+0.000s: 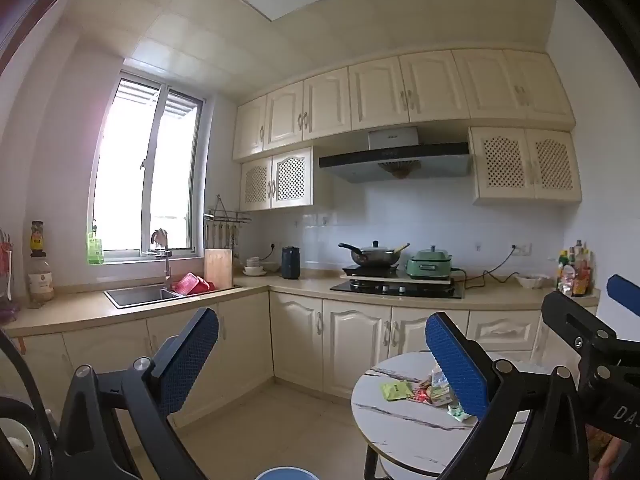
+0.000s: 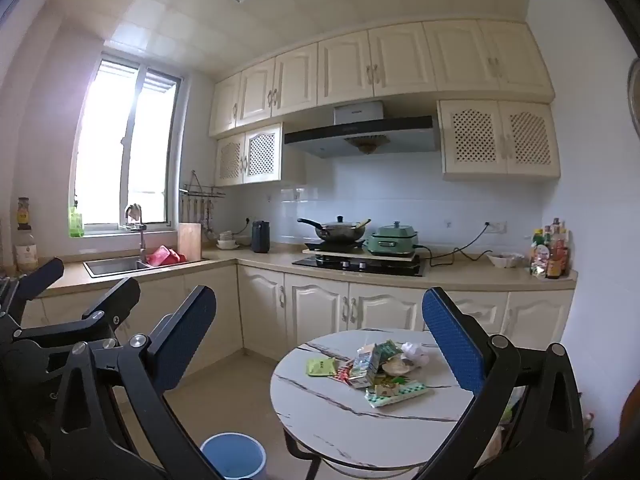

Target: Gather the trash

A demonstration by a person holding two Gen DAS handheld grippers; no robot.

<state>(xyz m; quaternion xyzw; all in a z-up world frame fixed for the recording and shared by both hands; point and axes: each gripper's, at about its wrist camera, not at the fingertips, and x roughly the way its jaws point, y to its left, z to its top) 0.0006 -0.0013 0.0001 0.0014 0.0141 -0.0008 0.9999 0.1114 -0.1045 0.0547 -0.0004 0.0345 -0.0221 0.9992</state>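
I stand in a kitchen, holding a gripper in each hand, both pointing level toward a small round marble-patterned surface (image 2: 332,412). My left gripper (image 1: 320,356) and my right gripper (image 2: 320,332) each have their blue-padded jaws spread as wide as they go, and neither holds anything. The trash sits in a loose pile (image 2: 380,368) near the middle of the surface: a green packet (image 2: 320,367) lies apart at the pile's left, a crumpled white paper ball (image 2: 414,354) at its far right, and a flat green-and-white wrapper (image 2: 396,394) lies nearest me. A blue bin (image 2: 234,456) stands on the floor just left of the surface's base. To start well, I judge I should lower one gripper over a single outlying piece, close on its edge, then carry it over the bin before letting go.
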